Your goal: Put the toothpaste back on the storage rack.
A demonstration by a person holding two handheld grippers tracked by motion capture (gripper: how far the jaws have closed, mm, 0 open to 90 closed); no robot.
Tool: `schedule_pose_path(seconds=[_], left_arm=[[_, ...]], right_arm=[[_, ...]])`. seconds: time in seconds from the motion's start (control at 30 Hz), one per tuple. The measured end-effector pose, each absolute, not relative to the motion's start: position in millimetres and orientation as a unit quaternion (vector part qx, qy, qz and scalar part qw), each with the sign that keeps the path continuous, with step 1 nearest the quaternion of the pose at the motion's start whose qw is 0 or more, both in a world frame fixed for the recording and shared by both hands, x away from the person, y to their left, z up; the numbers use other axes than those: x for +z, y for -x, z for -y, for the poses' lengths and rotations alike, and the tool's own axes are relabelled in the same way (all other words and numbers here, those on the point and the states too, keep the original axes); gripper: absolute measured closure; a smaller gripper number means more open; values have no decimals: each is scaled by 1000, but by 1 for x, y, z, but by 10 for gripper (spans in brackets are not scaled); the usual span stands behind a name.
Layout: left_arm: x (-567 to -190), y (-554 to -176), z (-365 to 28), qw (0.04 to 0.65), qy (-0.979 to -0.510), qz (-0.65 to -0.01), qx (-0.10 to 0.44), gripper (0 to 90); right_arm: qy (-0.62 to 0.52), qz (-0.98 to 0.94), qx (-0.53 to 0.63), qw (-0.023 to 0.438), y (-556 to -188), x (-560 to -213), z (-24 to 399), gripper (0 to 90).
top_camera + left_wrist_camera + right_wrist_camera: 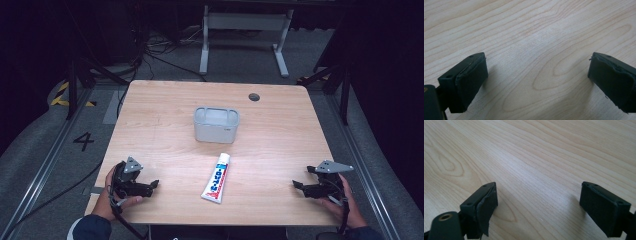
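A white toothpaste tube (217,178) with blue and red print lies flat near the front middle of the wooden table (155,130). Behind it stands a grey open-topped container (216,124). My left gripper (154,186) rests at the front left, held by a hand, pointing right toward the tube. It is open, with bare wood between its jaws (536,80). My right gripper (296,186) sits at the front right, pointing left. It is open too, with nothing but wood grain between its jaws (539,200).
A small dark round grommet (254,97) sits in the table's far right part. Beyond the table stand a white desk frame (245,30) and cables on the floor. A floor marking "4" (83,141) lies to the left.
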State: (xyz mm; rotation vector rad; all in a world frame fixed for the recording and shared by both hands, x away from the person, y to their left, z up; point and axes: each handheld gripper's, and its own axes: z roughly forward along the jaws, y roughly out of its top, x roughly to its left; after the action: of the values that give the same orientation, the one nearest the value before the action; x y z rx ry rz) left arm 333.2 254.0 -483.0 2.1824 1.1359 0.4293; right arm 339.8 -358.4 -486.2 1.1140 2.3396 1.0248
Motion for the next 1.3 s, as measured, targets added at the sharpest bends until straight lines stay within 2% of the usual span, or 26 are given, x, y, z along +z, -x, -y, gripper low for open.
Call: schedule_pose_path(seconds=[0.33, 0.7, 0.97, 1.3], left_arm=[[-483, -334, -255, 318, -832, -425, 160, 32], [-483, -334, -256, 318, -833, -425, 160, 32], [-483, -334, -256, 317, -833, -425, 159, 32], [-483, -334, -256, 317, -833, -425, 159, 32]], right_arm=[[-344, -861, 349, 138, -352, -482, 358, 140], [-348, -857, 353, 143, -361, -483, 354, 142], [-316, -884, 323, 123, -368, -475, 344, 192], [-260, -897, 338, 116, -378, -458, 326, 227]])
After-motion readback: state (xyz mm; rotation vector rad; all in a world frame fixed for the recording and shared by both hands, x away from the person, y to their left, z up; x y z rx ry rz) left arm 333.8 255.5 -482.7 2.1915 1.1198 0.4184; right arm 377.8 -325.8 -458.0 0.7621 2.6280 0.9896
